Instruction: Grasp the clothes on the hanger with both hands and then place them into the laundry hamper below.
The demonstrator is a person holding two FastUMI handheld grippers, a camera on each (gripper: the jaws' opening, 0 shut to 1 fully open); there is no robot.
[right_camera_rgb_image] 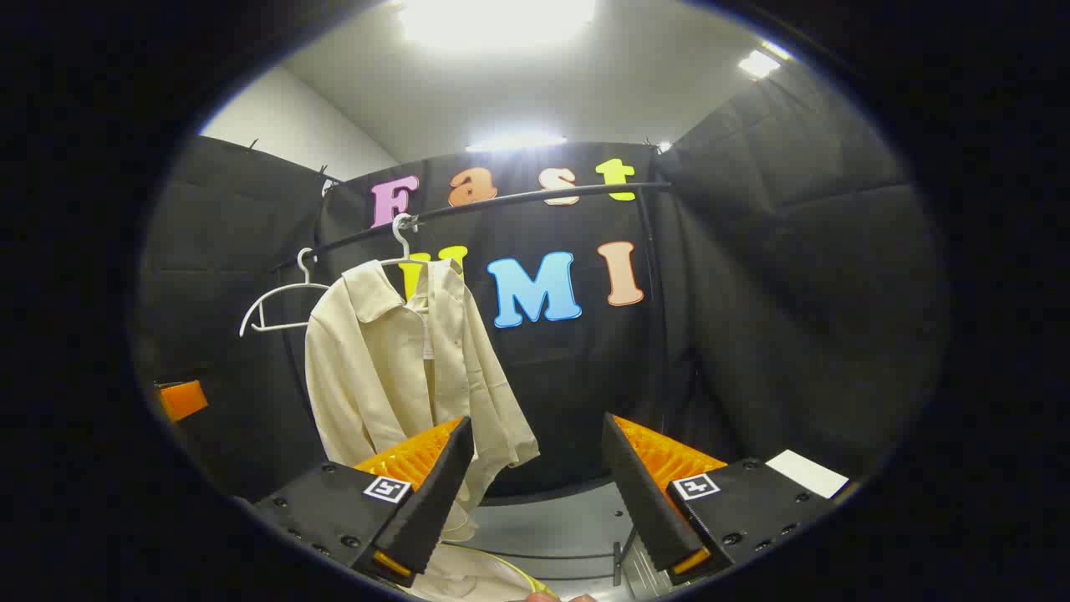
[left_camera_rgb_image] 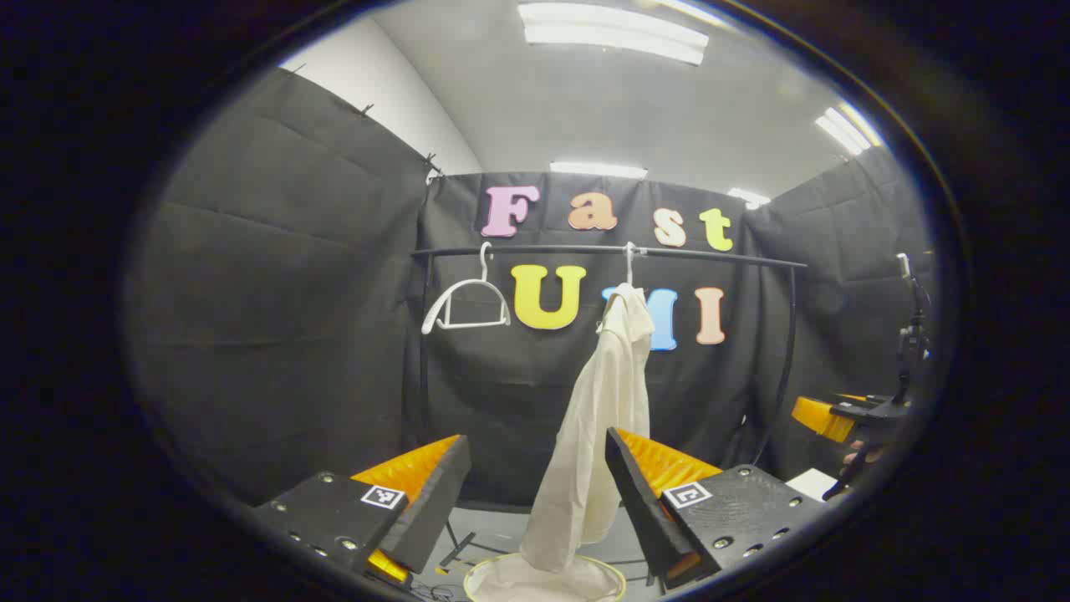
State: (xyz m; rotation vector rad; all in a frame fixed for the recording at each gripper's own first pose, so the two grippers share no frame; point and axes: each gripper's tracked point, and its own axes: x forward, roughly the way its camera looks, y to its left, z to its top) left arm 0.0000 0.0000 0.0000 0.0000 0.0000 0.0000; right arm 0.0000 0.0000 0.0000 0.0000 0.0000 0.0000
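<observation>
We are holding the left gripper (left_camera_rgb_image: 535, 493) and the right gripper (right_camera_rgb_image: 535, 493) with fingers spread wide, gripping nothing. The cream shirt (right_camera_rgb_image: 401, 359) is hanging from a white hanger (right_camera_rgb_image: 403, 238) on the black rail (right_camera_rgb_image: 535, 197), its hem drooping into the laundry hamper (left_camera_rgb_image: 543, 581) below the rail. An empty hanger (left_camera_rgb_image: 466, 305) is hanging beside it.

Black cloth walls (left_camera_rgb_image: 276, 318) close in the booth, with a white wall (left_camera_rgb_image: 376, 92) rising behind them at the upper left of the left gripper view. Strip lights (left_camera_rgb_image: 614, 32) shine on the pale ceiling (left_camera_rgb_image: 635, 109) at the top. A grey floor (right_camera_rgb_image: 560, 522) shows at the bottom centre of the right gripper view.
</observation>
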